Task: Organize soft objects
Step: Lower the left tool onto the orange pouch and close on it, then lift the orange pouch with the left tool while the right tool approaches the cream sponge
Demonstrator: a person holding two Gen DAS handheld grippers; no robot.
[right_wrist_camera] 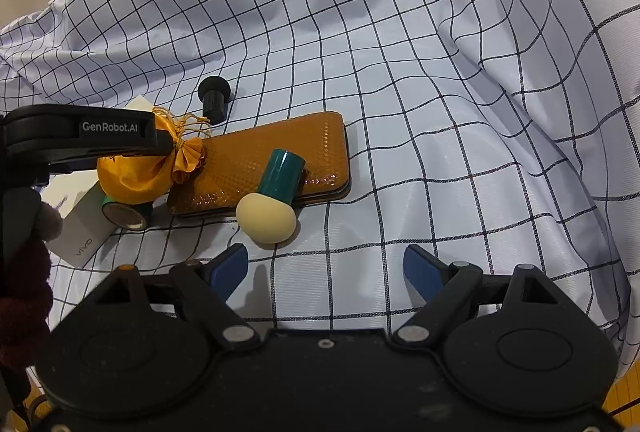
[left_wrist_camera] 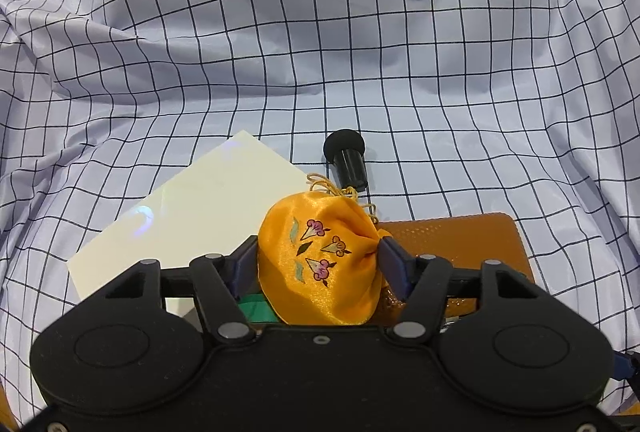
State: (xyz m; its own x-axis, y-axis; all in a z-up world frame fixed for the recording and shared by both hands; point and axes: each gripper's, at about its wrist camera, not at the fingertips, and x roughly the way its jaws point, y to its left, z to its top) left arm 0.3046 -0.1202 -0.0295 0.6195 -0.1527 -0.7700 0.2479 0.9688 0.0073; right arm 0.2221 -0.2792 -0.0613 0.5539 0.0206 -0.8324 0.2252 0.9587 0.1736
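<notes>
Between our left gripper's point(left_wrist_camera: 318, 264) blue pads sits the orange pouch point(left_wrist_camera: 320, 260), squeezed and lifted above the white box point(left_wrist_camera: 192, 216); our right gripper point(right_wrist_camera: 326, 272) gapes empty, near the cream-headed sponge point(right_wrist_camera: 266, 218).

Bright, even overhead light; soft shadows beneath the wrinkled blue-checked white cloth point(left_wrist_camera: 360, 51); sharp focus; fisheye-curved, dark-cornered edges.

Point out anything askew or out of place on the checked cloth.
The green-handled sponge applicator lies tipped over, handle propped on the orange case, cream head on the cloth. The orange pouch is squeezed in the left gripper. Nothing looks spilled or damaged.
</notes>
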